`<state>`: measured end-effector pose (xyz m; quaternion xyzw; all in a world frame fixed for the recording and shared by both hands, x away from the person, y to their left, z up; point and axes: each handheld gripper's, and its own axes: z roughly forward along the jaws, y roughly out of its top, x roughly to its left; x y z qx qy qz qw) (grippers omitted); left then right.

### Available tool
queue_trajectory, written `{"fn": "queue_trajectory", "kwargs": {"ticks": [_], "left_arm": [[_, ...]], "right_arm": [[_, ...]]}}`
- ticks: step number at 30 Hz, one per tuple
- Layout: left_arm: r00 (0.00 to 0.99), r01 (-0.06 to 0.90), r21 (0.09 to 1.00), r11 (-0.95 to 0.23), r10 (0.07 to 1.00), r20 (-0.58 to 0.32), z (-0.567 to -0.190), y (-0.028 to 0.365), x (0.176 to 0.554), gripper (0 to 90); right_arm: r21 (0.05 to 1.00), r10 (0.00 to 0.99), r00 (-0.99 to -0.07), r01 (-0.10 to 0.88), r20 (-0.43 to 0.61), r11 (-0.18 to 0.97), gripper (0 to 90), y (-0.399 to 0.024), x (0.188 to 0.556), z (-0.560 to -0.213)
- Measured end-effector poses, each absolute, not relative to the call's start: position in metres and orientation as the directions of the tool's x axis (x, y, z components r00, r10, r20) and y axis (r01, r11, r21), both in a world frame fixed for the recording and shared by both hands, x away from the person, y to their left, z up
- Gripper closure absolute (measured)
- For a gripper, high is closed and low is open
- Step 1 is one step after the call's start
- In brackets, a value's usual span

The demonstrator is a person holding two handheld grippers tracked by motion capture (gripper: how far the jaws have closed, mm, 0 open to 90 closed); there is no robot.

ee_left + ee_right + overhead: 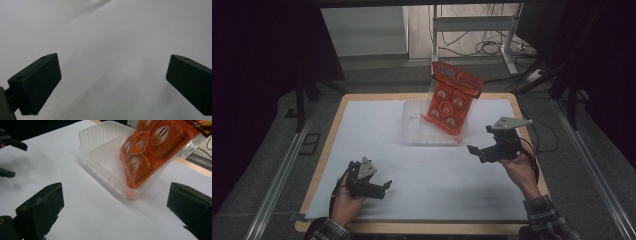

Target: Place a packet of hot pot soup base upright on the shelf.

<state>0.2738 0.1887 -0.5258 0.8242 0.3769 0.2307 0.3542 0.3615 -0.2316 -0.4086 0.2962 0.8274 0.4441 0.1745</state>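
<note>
— Listing by size, largest first. Item one?

— Table [330,150]: wooden edge, covered by a white sheet [432,170]. Sheet also seen in both gripper views [120,37] [100,220].

— Item two?

— Tray [414,127]: clear plastic, shallow, set on the sheet at the far middle of the table. In the right gripper view [100,142] it lies ahead, between the two jaws' lines.

— Item three?

— Pack [451,97]: orange, printed with round labels, several portions inside. Lower end stands in the tray's right part; it leans tilted up and away over the far rim. Same pack in the right gripper view [147,150].

— Item four?

— Right gripper [479,151]: held low at the right of the sheet, near the tray but apart from it. Jaws spread wide, nothing between them.

— Item five?

— Left gripper [384,187]: near front left of the sheet, well apart from tray and pack. Jaws also wide, bare sheet between. Its tips appear at far left of the right gripper view [10,157].
</note>
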Motion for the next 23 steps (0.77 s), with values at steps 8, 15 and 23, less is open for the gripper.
{"fn": "queue_trajectory", "kwargs": {"ticks": [8, 15, 23], "left_arm": [[0.615, 0.447, 0.758, -0.475, 0.779, 0.125, -0.525, 0.189, 0.273, 0.0], [0.621, 0.440, 0.757, -0.483, 0.773, 0.133, -0.525, 0.189, 0.273, 0.0], [0.621, 0.437, 0.761, -0.479, 0.773, 0.130, -0.525, 0.190, 0.273, 0.0]], "right_arm": [[0.846, 0.644, -0.764, 0.355, 0.018, 0.397, 1.8, -0.238, 0.338, -0.435], [0.810, 0.641, -0.768, 0.376, 0.002, 0.449, 2.2, -0.238, 0.327, -0.469], [0.766, 0.645, -0.764, 0.422, 0.012, 0.486, 2.6, -0.241, 0.332, -0.492]]}}
